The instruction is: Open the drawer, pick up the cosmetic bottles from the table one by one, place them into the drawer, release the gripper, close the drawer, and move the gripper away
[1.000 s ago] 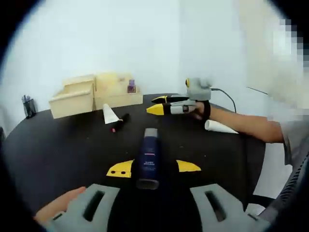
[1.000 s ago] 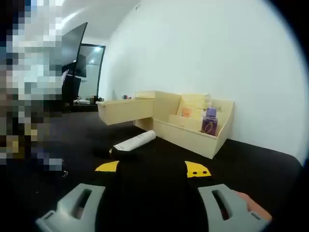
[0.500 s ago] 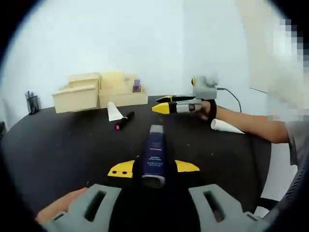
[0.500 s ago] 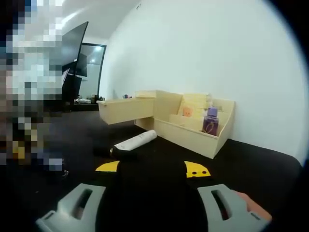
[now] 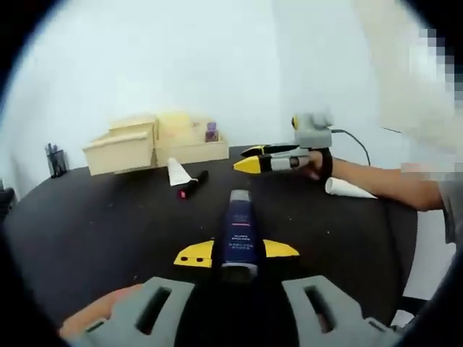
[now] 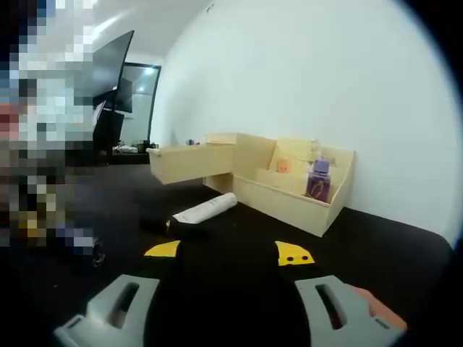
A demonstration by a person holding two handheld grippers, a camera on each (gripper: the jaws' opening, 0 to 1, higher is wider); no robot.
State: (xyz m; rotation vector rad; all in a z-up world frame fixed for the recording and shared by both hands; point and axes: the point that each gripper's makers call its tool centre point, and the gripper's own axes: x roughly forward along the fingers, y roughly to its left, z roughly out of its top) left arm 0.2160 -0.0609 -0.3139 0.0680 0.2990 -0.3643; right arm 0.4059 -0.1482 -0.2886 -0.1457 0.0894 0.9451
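Note:
My left gripper (image 5: 237, 251) is shut on a dark blue cosmetic bottle (image 5: 239, 233), which lies lengthwise between the yellow jaw tips above the black table (image 5: 87, 224). Far ahead to the left stands the wooden organizer, its drawer (image 5: 119, 150) pulled out. A white tube (image 5: 176, 172) and a black stick with a red tip (image 5: 193, 183) lie in front of it. My right gripper (image 5: 252, 157) hovers at the right, held by a hand. In the right gripper view, my right gripper (image 6: 228, 251) is open with nothing in it, facing the open drawer (image 6: 189, 163) and the white tube (image 6: 207, 208).
A small purple bottle (image 6: 317, 180) stands in the organizer's open shelf (image 6: 289, 194). Another white tube (image 5: 348, 189) lies by the person's forearm at the right. A dark cup of pens (image 5: 55, 160) stands at the table's far left edge. A monitor (image 6: 108, 79) sits beyond the table.
The left gripper view has shifted a little with the blue bottle still held, so the organizer now sits further right. The right gripper view is almost the same.

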